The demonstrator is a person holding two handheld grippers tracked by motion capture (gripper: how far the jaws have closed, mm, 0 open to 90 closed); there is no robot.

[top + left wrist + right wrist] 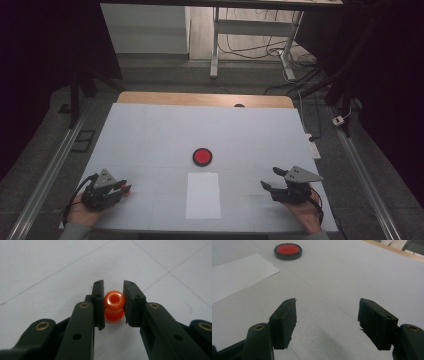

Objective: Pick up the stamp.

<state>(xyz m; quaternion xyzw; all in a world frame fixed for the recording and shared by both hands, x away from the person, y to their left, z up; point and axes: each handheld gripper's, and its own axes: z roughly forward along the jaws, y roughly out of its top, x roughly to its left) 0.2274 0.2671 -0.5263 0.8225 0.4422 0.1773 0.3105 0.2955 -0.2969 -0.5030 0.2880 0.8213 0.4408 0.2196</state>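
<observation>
A small glossy orange spool-shaped piece with a hole in its top stands upright on the white table. My left gripper is shut on it, one black pad pressing each side. From above, the same orange piece peeks out at the tip of the left gripper, near the table's front left. My right gripper hovers just above the table with its jaws wide open and nothing between them; in the high view the right gripper is at the front right.
A red disc in a black rim lies at the table's middle. A white paper sheet lies in front of it, between the hands. The white table cover ends at a wooden strip at the far edge.
</observation>
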